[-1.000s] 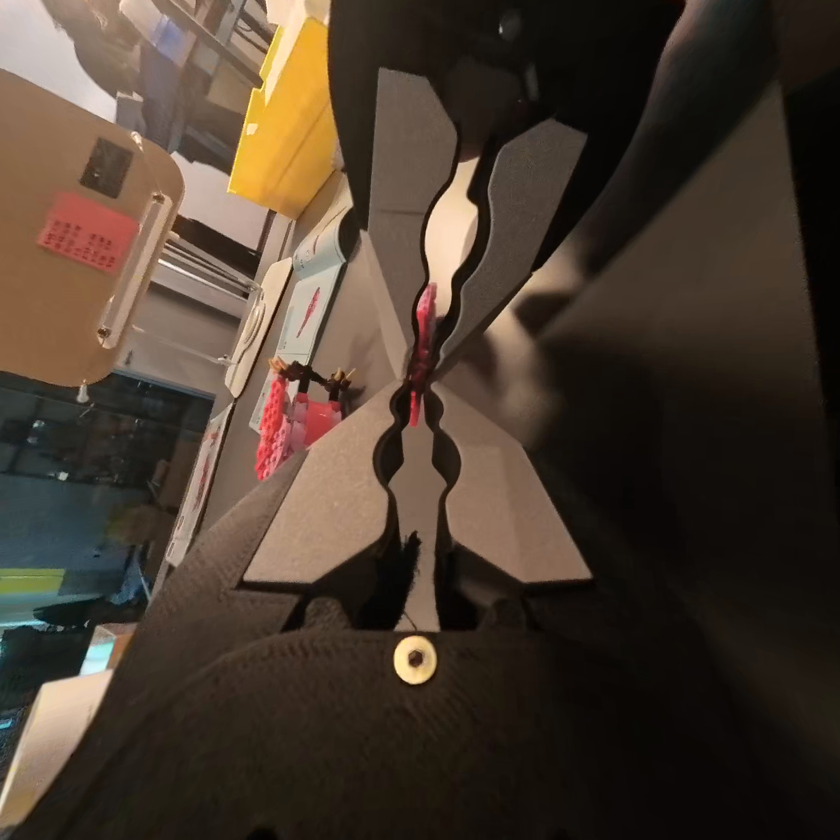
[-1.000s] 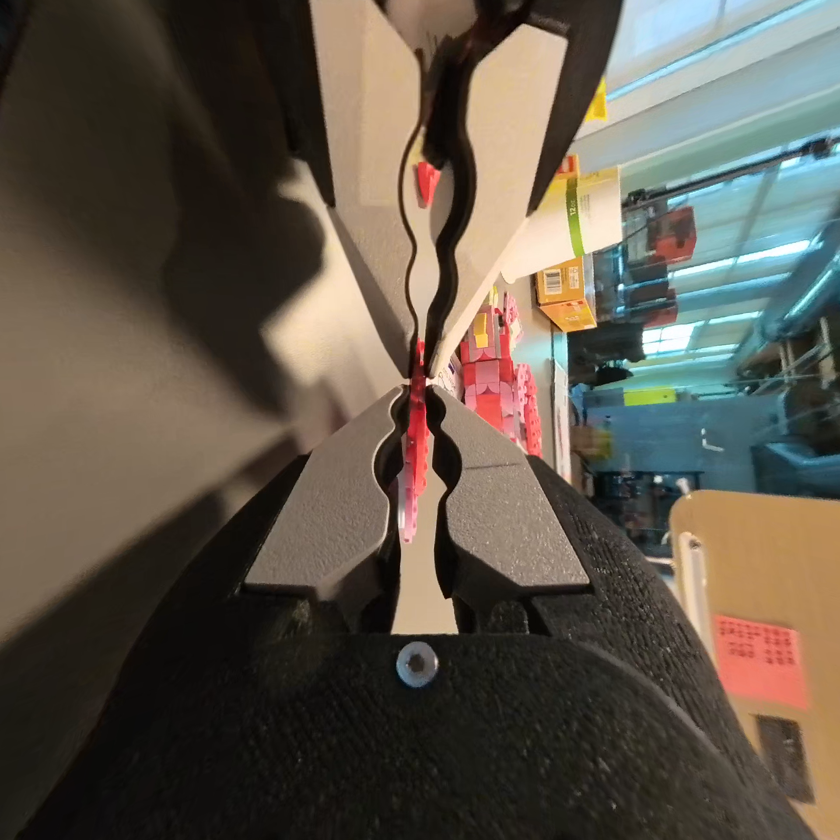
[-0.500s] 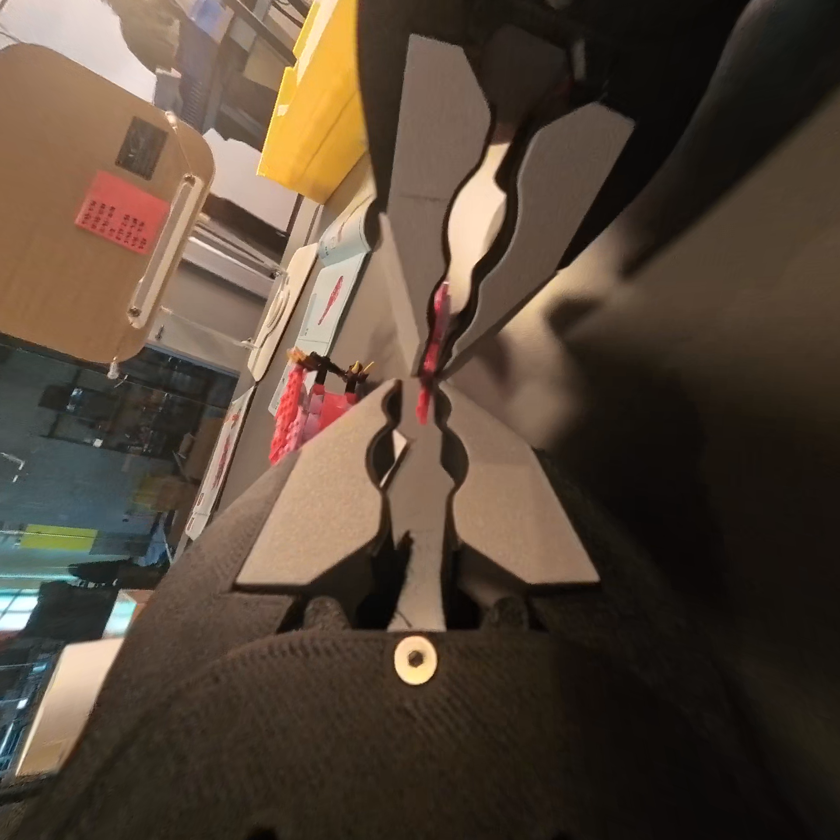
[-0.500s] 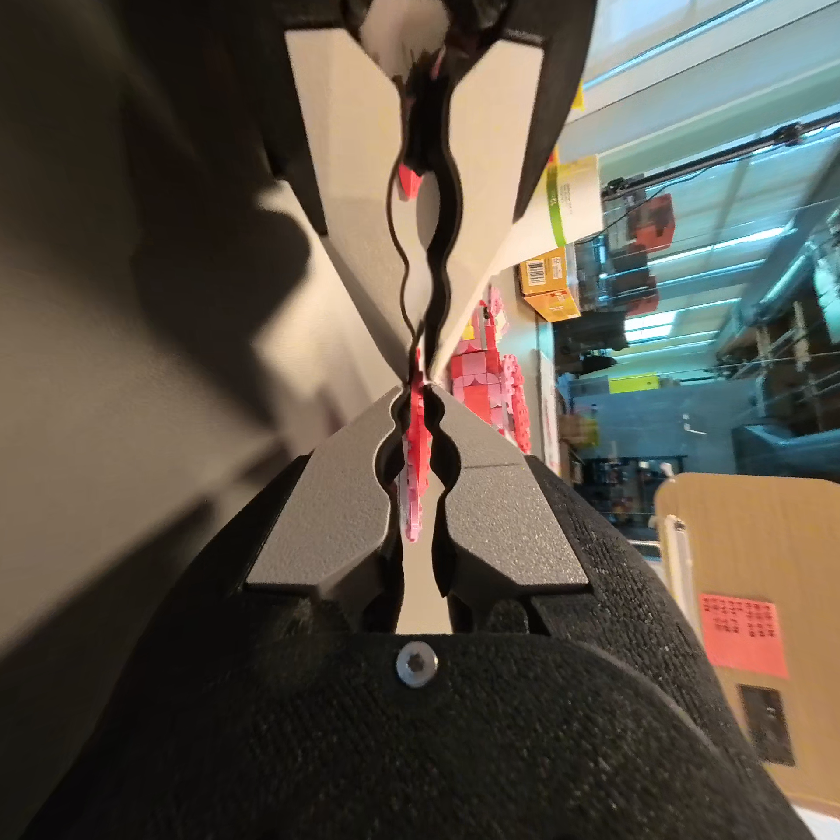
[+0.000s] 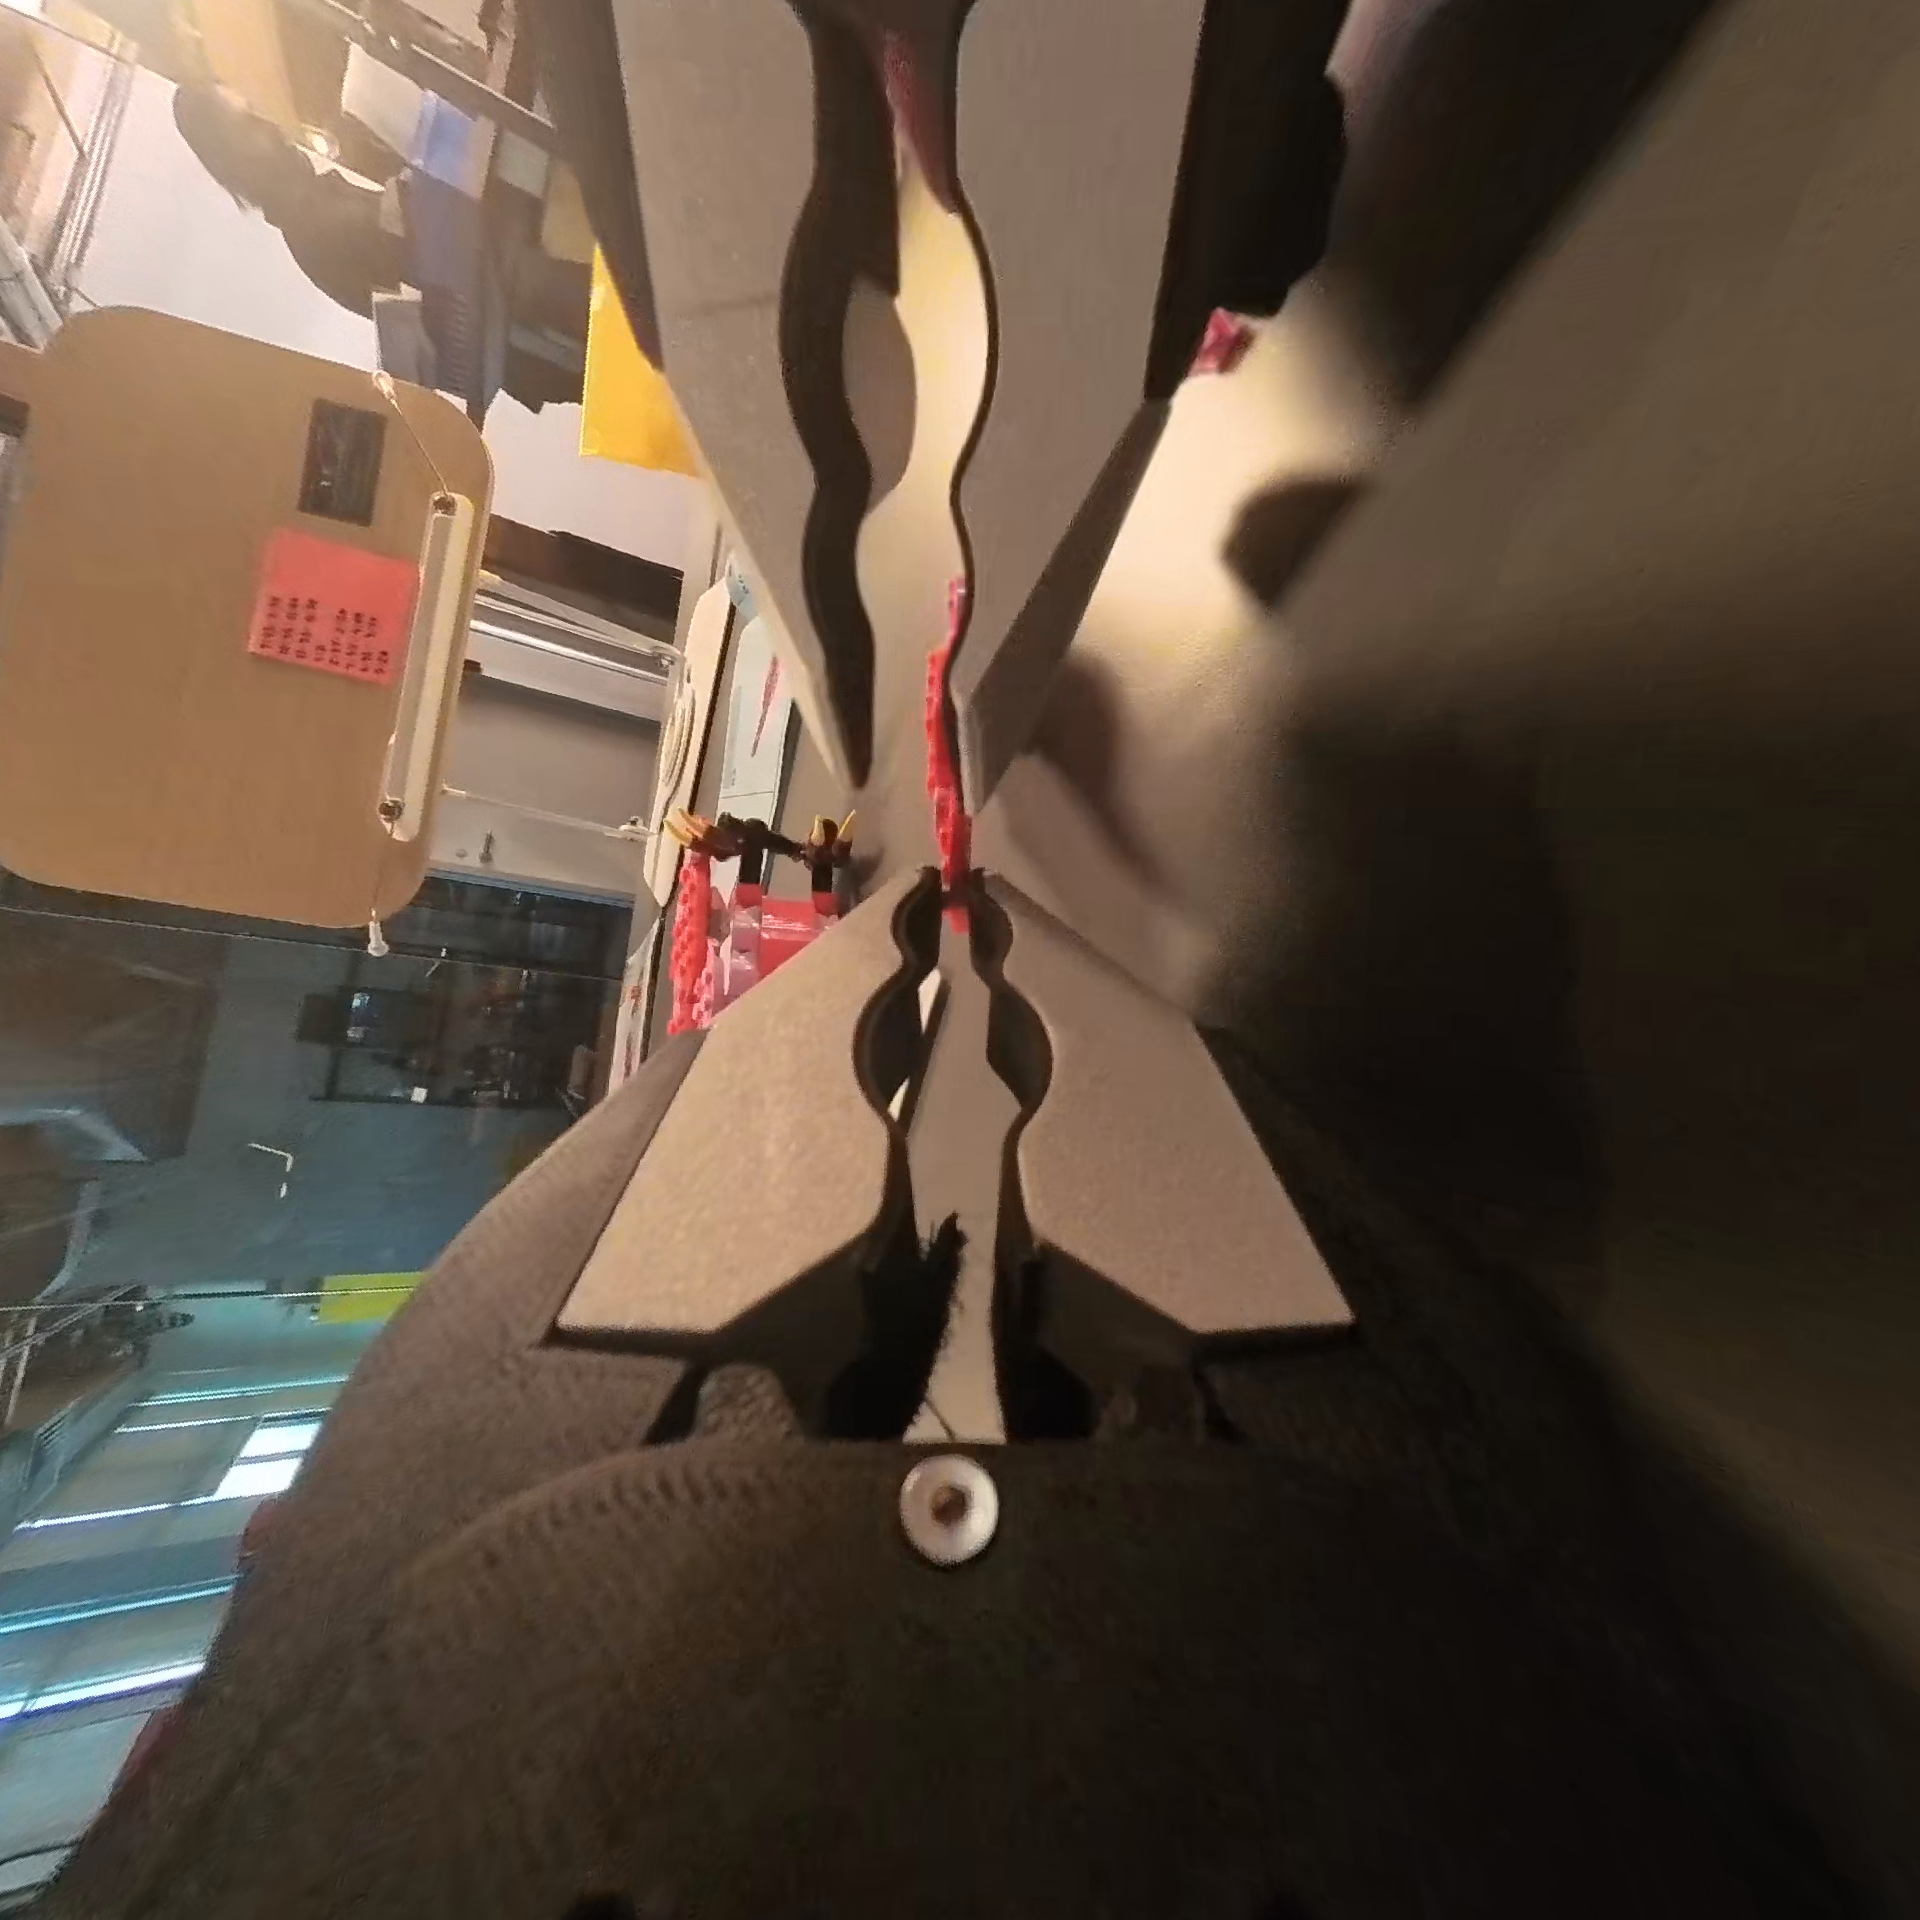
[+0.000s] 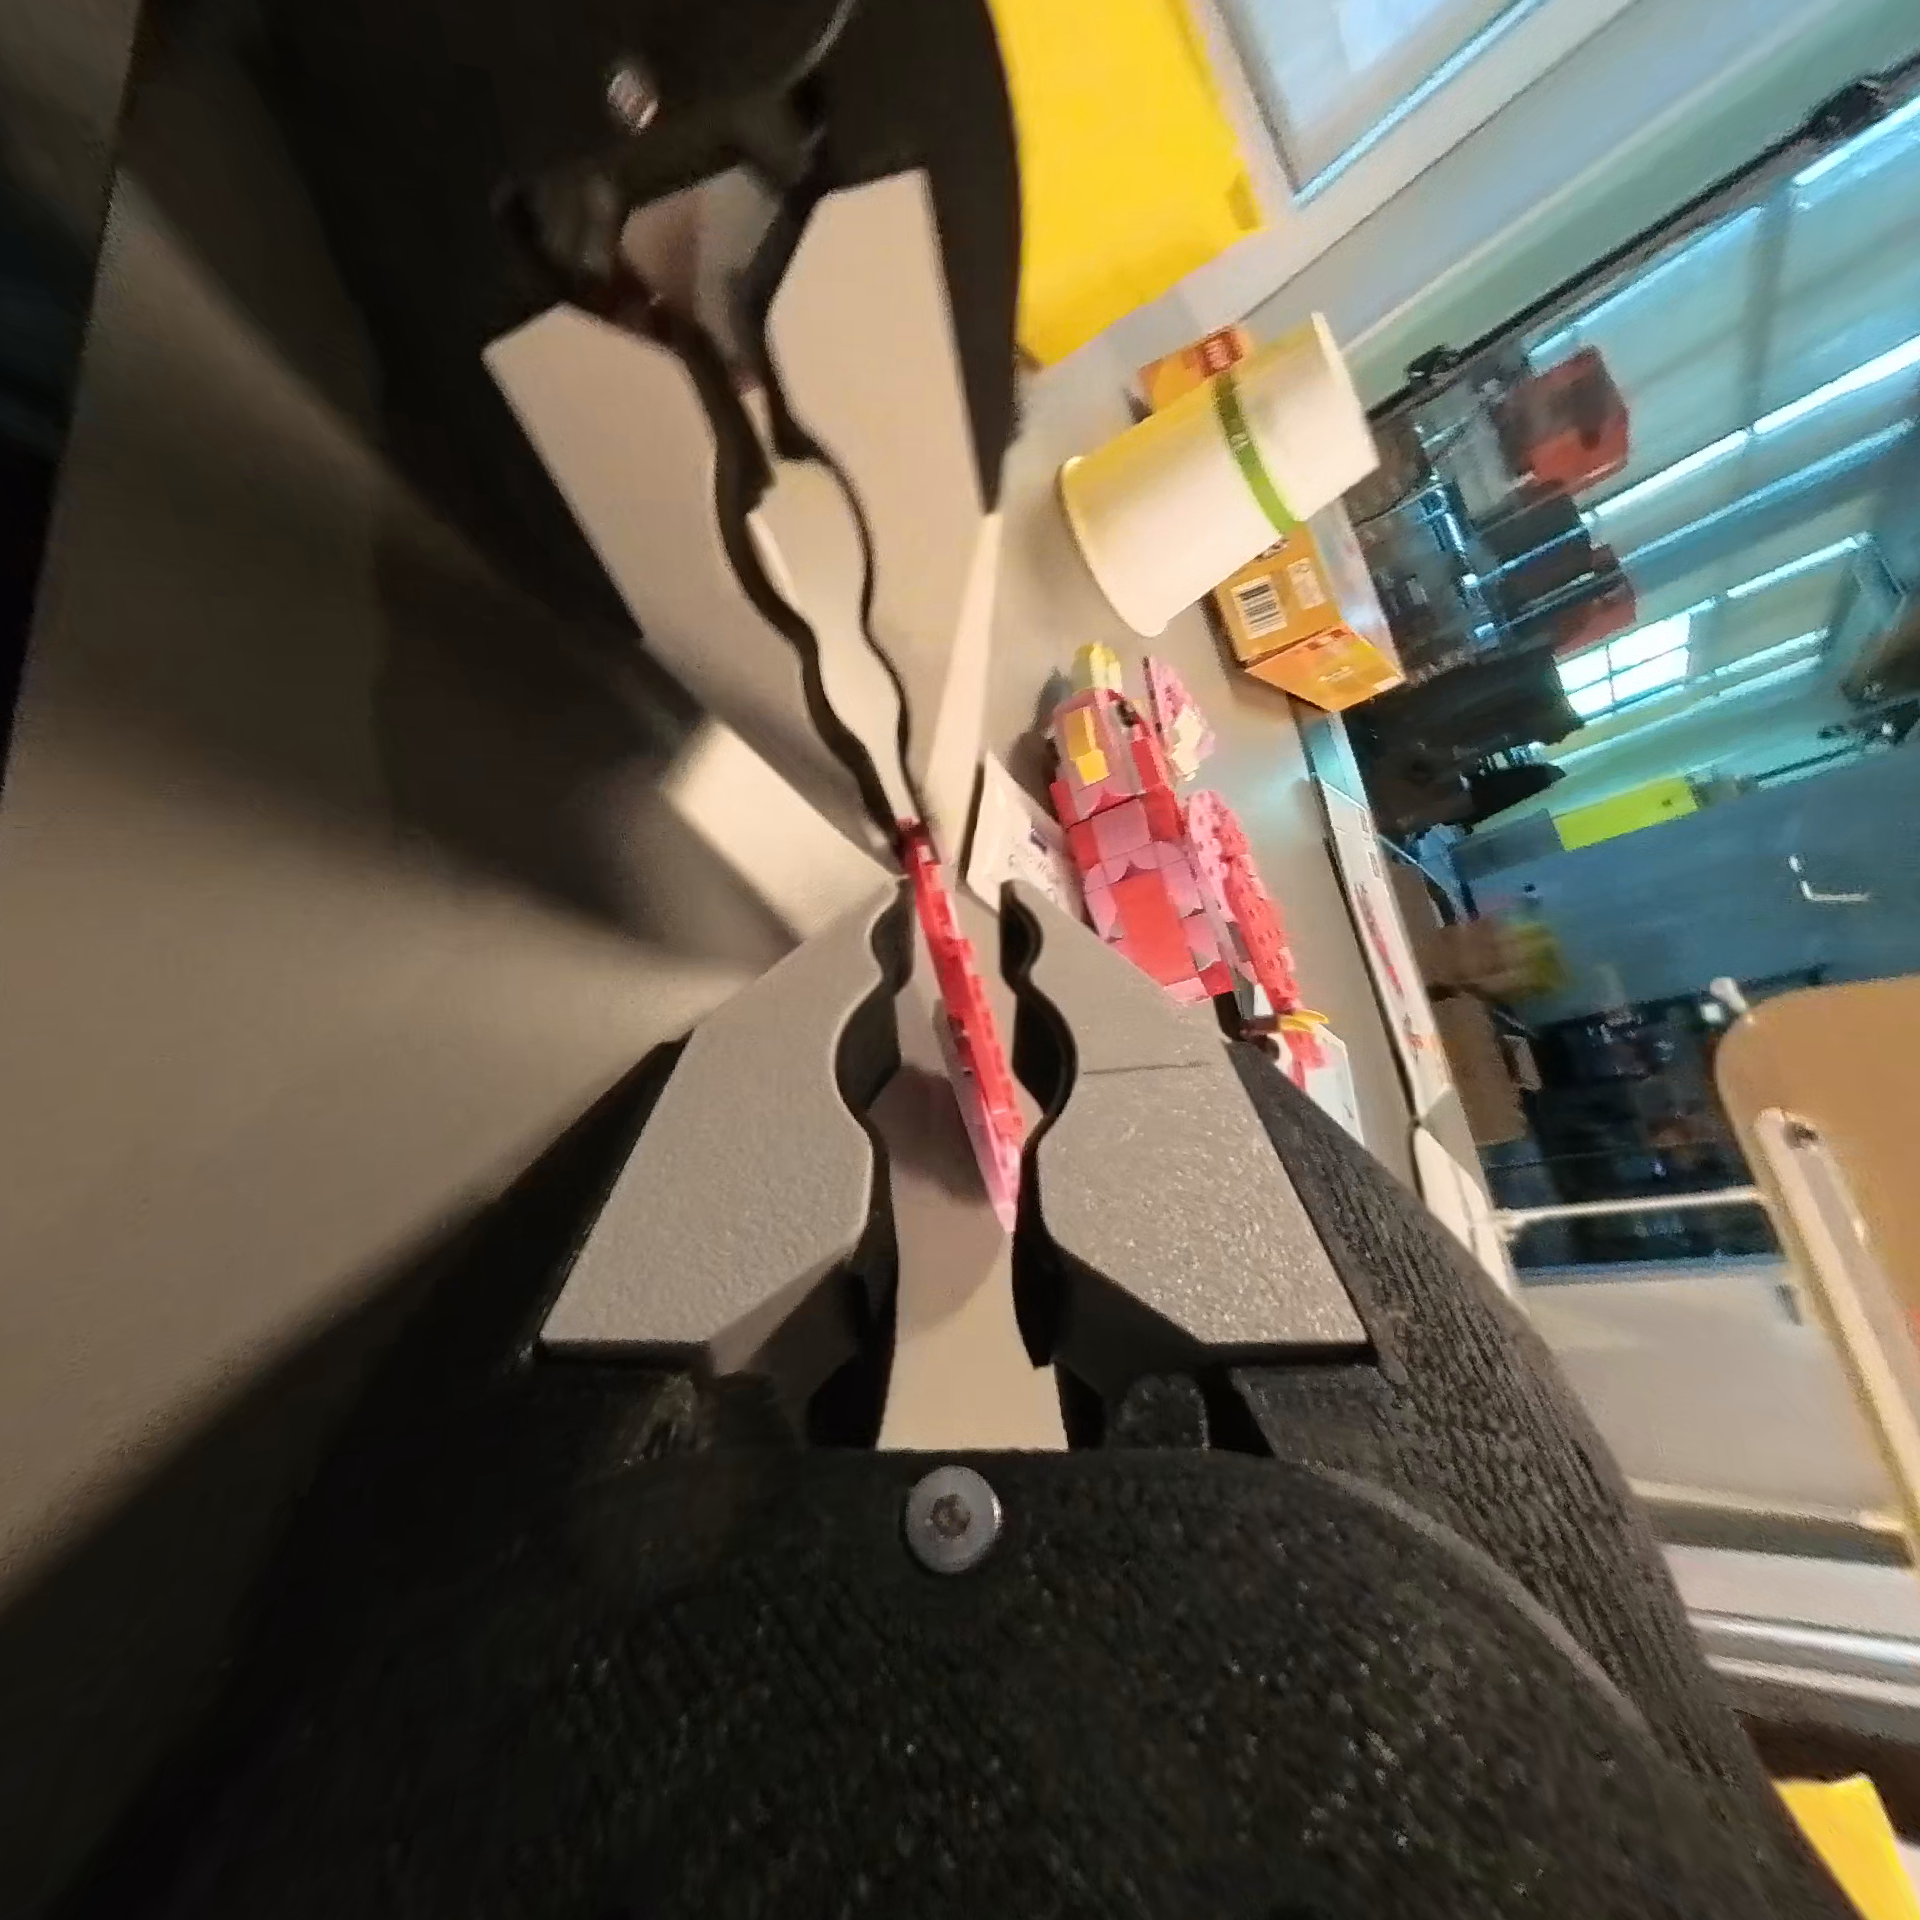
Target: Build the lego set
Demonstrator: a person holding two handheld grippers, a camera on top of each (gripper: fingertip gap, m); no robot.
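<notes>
A thin red studded brick plate (image 5: 940,748) hangs between my two grippers, which face each other tip to tip. My left gripper (image 5: 951,896) is shut on the plate's near end. In the right wrist view the left gripper (image 6: 904,821) shows at the top, pinching the plate's (image 6: 956,997) far end. My right gripper (image 6: 951,909) is open. The plate runs slanted between its fingers, and its lower end leans against the right finger (image 6: 1039,1143). In the left wrist view the right gripper (image 5: 904,790) shows with jaws apart, the plate lying along one finger.
A red and pink brick bird model (image 6: 1153,862) stands on the grey table, also in the left wrist view (image 5: 748,914). A paper cup (image 6: 1216,478), an orange box (image 6: 1299,623), a yellow bin (image 6: 1122,156), printed sheets (image 5: 753,707) and a wooden panel (image 5: 208,623) lie beyond. My left and right fingertips are right by each other.
My right gripper, shut on the plate before, has opened and no longer pinches it. My left gripper opened briefly half a second ago and has shut again on the plate's end.
</notes>
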